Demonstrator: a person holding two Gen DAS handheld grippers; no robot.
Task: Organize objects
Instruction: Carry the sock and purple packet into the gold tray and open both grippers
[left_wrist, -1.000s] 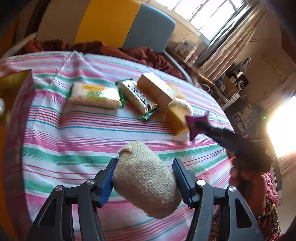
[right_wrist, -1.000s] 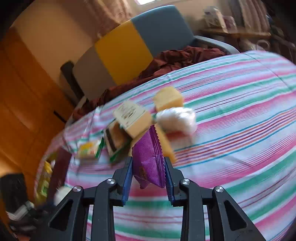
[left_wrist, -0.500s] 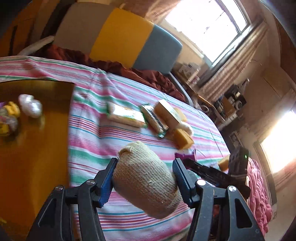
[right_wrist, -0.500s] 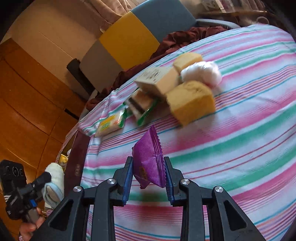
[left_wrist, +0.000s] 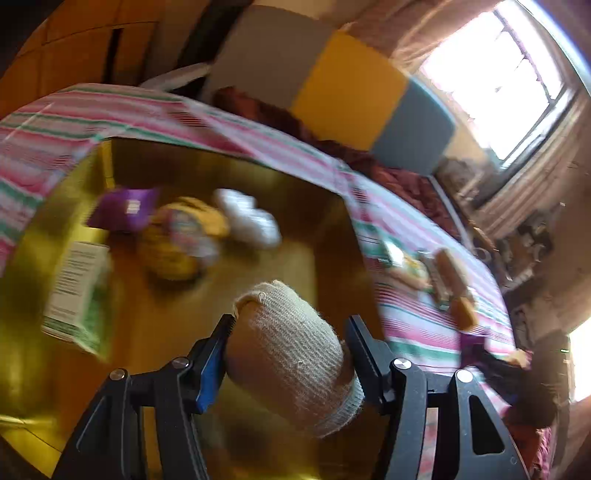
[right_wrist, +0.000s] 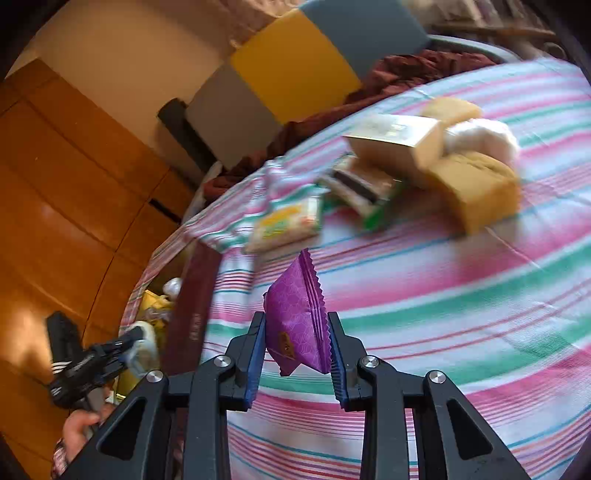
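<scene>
My left gripper (left_wrist: 290, 345) is shut on a beige knitted bundle (left_wrist: 295, 354) and holds it above a yellow box (left_wrist: 266, 184) that is open at the top. Inside the box lie a purple packet (left_wrist: 123, 208), a yellow item (left_wrist: 173, 243), a white wad (left_wrist: 249, 218) and a white-green carton (left_wrist: 79, 288). My right gripper (right_wrist: 297, 349) is shut on a purple packet (right_wrist: 297, 325) above the striped tablecloth (right_wrist: 461, 314). The left gripper also shows in the right wrist view (right_wrist: 122, 350), at the box's near side.
On the cloth lie a yellow-green pack (right_wrist: 284, 221), a green-edged wafer pack (right_wrist: 364, 188), a tan carton (right_wrist: 399, 138), a yellow sponge (right_wrist: 476, 186) and a white wad (right_wrist: 480, 136). A chair with dark red cloth (right_wrist: 406, 70) stands behind. A wooden wall (right_wrist: 55, 177) is at left.
My left gripper has swung left with the bundle, from over the cloth to over the open box. My right gripper, holding the purple packet, has drawn back and left from the pile.
</scene>
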